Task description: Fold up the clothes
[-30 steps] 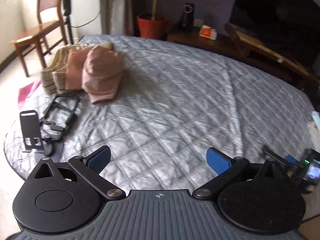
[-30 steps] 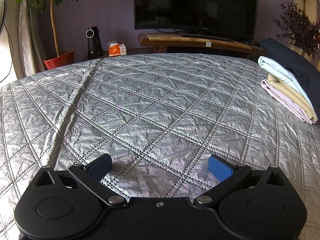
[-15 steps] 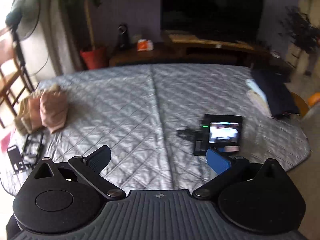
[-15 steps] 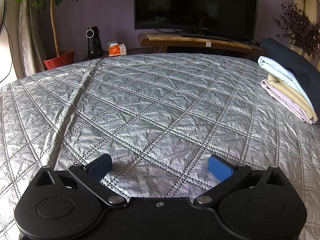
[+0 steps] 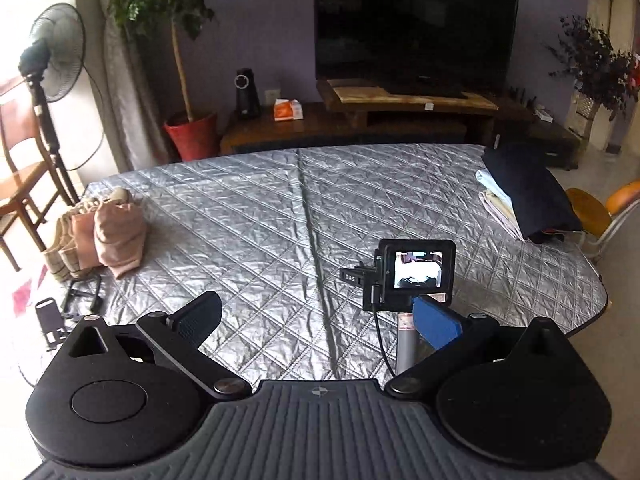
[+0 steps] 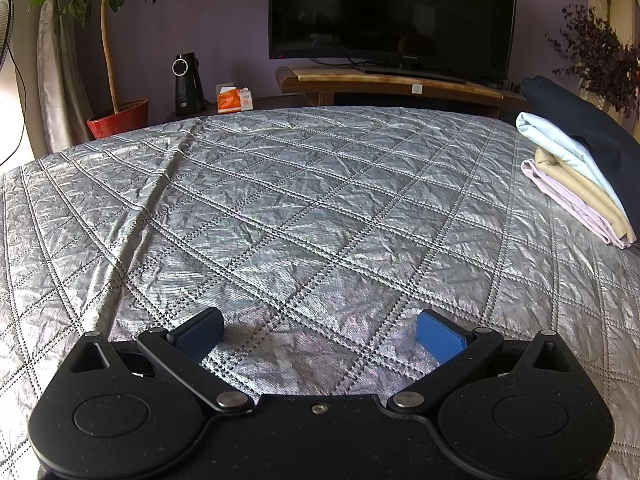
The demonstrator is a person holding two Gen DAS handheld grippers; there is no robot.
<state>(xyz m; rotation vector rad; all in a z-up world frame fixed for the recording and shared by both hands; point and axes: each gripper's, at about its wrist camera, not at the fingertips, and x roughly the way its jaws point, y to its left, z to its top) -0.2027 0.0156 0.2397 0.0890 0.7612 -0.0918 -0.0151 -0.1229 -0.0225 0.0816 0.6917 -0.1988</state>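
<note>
A heap of unfolded pink and beige clothes [image 5: 100,236] lies at the left edge of the silver quilted table [image 5: 256,216]. A stack of folded clothes [image 5: 520,196], dark blue on top, rests at the right edge; in the right wrist view the folded stack [image 6: 576,176] shows light blue, beige and lilac layers. My left gripper [image 5: 320,320] hangs open above the near edge, holding nothing. My right gripper [image 6: 320,334] sits open and low over the quilted table [image 6: 320,208], also with nothing in it. In the left wrist view the right gripper's camera unit [image 5: 412,276] rests on the table.
Black phone stands [image 5: 72,304] lie near the table's left corner. Beyond the table are a TV [image 5: 412,32] on a wooden stand, a potted plant [image 5: 188,136], a fan [image 5: 52,60], a wooden chair [image 5: 20,168] at left and an orange chair [image 5: 600,212] at right.
My left gripper has swung from facing the pink heap to the right and risen, now facing the TV with the whole table in sight. The right gripper has stayed still.
</note>
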